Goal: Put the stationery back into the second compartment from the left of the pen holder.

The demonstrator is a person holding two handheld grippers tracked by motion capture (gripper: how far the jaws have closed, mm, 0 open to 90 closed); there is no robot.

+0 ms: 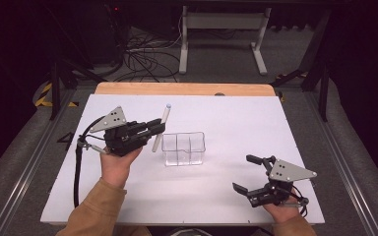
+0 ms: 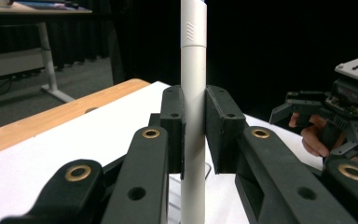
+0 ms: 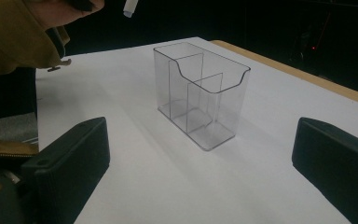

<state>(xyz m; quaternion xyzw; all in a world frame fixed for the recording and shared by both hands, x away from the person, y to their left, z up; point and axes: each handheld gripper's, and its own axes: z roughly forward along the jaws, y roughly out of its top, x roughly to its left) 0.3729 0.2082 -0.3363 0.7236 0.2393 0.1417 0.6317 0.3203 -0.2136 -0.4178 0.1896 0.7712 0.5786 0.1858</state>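
Note:
My left gripper point(image 1: 158, 128) is shut on a white marker pen point(image 1: 161, 129), which stands nearly upright above the table just left of a clear plastic organizer point(image 1: 183, 148). In the left gripper view the pen point(image 2: 193, 107) is clamped between the two black pads point(image 2: 174, 126). The organizer point(image 3: 200, 95) has several compartments and holds nothing. My right gripper point(image 1: 248, 173) is open near the table's front right corner, its jaws spread wide, with nothing between them. It points toward the organizer from some distance. The pen's lower tip point(image 3: 130, 8) shows at the top of the right gripper view.
A white mat point(image 1: 236, 118) covers the wooden table point(image 1: 182, 89). Beyond the far edge there are cables point(image 1: 142, 59) on the floor and a white desk frame point(image 1: 221, 34). A mustard sleeve point(image 3: 14, 32) fills the upper left of the right gripper view.

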